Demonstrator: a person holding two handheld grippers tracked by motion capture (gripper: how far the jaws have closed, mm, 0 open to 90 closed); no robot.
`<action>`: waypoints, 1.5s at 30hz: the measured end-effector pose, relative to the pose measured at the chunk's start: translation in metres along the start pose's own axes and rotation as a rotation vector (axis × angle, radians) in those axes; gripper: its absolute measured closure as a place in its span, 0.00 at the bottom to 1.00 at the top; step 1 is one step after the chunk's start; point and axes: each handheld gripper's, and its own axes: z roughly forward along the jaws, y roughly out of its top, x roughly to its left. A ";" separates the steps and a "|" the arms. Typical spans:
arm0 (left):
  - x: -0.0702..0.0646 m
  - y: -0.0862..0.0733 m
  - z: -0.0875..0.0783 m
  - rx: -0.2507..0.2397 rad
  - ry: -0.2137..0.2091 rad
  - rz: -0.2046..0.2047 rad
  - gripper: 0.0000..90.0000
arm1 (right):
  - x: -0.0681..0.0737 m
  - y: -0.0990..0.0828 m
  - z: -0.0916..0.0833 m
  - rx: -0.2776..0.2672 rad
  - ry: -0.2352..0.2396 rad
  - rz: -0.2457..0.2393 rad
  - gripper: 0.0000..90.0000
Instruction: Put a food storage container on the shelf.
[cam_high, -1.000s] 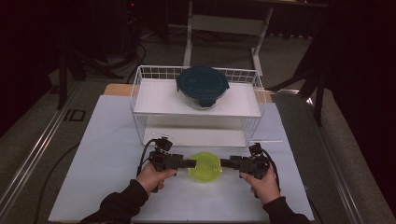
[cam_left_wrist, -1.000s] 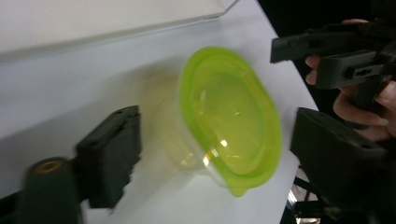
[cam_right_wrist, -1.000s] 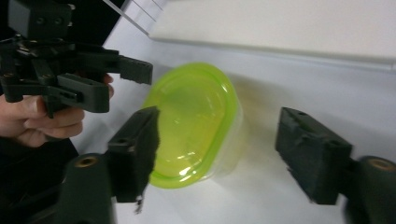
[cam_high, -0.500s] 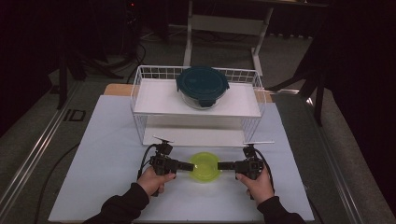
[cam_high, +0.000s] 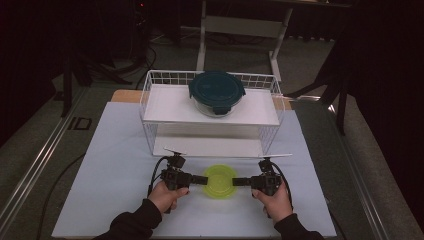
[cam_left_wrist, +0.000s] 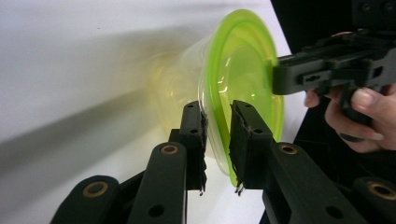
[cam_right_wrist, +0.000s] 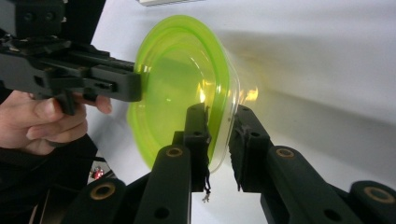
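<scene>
A clear round container with a lime-green lid (cam_high: 220, 181) sits low over the white mat near the table's front. I cannot tell whether it rests on the mat. My left gripper (cam_high: 204, 179) comes at it from the left and my right gripper (cam_high: 236, 181) from the right. Both pairs of jaws have just been closing with the rim between them. In the left gripper view the left gripper (cam_left_wrist: 217, 126) pinches the lid's edge (cam_left_wrist: 243, 65), with the right gripper (cam_left_wrist: 327, 70) on the far rim. In the right gripper view the right gripper (cam_right_wrist: 219, 126) clamps the rim of the container (cam_right_wrist: 182, 79), opposite the left gripper (cam_right_wrist: 93, 79).
A white wire rack (cam_high: 150, 100) stands behind the container, with a white shelf on top and a low shelf beneath. A glass container with a dark teal lid (cam_high: 216, 92) sits on the upper shelf. The white mat (cam_high: 115, 165) extends left and right of my hands.
Both pairs of jaws have narrowed onto the green-lidded container's rim. The hands and the container stay in nearly the same place.
</scene>
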 end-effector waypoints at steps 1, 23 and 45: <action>-0.002 -0.001 0.000 -0.006 0.014 0.004 0.84 | 0.001 -0.001 0.000 -0.004 0.001 -0.005 0.87; -0.045 0.011 -0.053 -0.116 0.015 0.082 0.89 | 0.053 0.012 -0.030 -0.103 0.024 -0.124 0.91; -0.120 0.050 -0.122 -0.219 0.032 0.216 0.91 | 0.112 0.051 -0.083 -0.196 0.085 -0.211 0.90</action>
